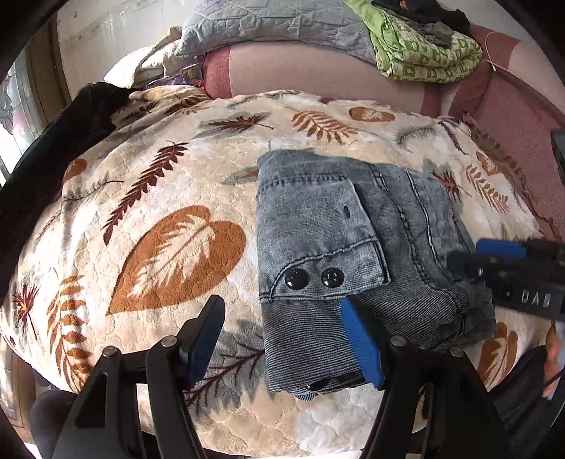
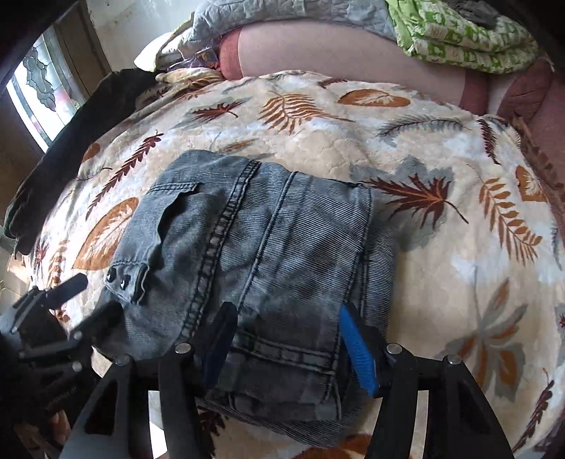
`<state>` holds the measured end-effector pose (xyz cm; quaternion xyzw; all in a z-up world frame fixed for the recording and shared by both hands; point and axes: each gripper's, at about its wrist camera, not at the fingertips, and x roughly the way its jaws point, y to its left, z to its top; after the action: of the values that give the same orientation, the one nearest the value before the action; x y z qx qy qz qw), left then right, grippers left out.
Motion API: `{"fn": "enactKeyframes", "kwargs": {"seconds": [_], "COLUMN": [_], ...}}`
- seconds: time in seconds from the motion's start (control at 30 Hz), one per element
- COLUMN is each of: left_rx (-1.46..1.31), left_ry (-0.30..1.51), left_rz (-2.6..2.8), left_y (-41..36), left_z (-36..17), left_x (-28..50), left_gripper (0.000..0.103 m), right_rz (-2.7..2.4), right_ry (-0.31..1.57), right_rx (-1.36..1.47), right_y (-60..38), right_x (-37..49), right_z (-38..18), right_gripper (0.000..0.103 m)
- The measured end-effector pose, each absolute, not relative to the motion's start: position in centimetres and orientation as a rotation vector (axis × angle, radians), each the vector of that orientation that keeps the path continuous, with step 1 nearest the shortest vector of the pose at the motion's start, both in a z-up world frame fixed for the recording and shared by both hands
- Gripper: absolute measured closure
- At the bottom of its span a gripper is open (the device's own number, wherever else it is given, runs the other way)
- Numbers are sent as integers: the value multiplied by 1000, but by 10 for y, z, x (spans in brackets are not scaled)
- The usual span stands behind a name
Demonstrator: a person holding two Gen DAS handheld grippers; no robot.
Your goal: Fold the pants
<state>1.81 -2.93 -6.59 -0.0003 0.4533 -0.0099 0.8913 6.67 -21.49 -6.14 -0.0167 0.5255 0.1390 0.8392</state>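
Note:
Grey denim pants [image 1: 353, 247] lie folded into a compact bundle on a leaf-patterned blanket [image 1: 159, 197], a flap pocket with two black snaps on top. My left gripper [image 1: 282, 339] hangs open over the bundle's near left corner; its blue-padded right finger [image 1: 360, 346] is above the denim and its left finger is over the blanket. In the right wrist view the pants [image 2: 265, 240] fill the middle. My right gripper [image 2: 287, 347] stands open over their near edge, with denim below the gap and neither pad pressing on it. Each gripper shows in the other's view: right gripper [image 1: 512, 272], left gripper [image 2: 60, 300].
A black garment [image 1: 53, 148] lies along the blanket's left side. At the back are a grey quilt [image 1: 275, 28], a green patterned cloth [image 1: 423, 53] and pink upholstery [image 1: 512, 116]. A window [image 2: 39, 91] is at the left. The blanket's edge runs close below the grippers.

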Motion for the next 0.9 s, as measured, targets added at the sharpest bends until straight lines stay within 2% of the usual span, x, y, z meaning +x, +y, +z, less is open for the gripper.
{"fn": "enactKeyframes", "kwargs": {"seconds": [0.03,0.1,0.13,0.23,0.33,0.73,0.83,0.9], "left_rx": [-10,-10,9,105,120,108,91,70], "left_ry": [927,933,944,989,949,925,961,957], "left_rz": [-13,-19,-23,-6,9,-13,-4,3], "left_y": [-29,-32,-36,-51,-53,-56,-55,-53], "left_z": [-62,-61,-63,-85,-87,-67,-85,-85], "left_x": [18,21,23,28,23,15,20,20], "left_gripper": [34,34,34,34,33,33,31,27], "right_rz": [285,293,290,278,281,321,299,280], "right_ry": [1122,1167,1123,1115,1078,881,1011,979], "right_rx": [-38,-57,-43,12,-4,182,130,80], "right_y": [-217,-218,-222,-230,-229,-257,-248,-242], "right_x": [61,52,46,41,37,13,21,21], "right_z": [-68,-89,-89,-90,-91,-75,-97,-93], "right_gripper": [34,33,32,31,31,30,23,21]}}
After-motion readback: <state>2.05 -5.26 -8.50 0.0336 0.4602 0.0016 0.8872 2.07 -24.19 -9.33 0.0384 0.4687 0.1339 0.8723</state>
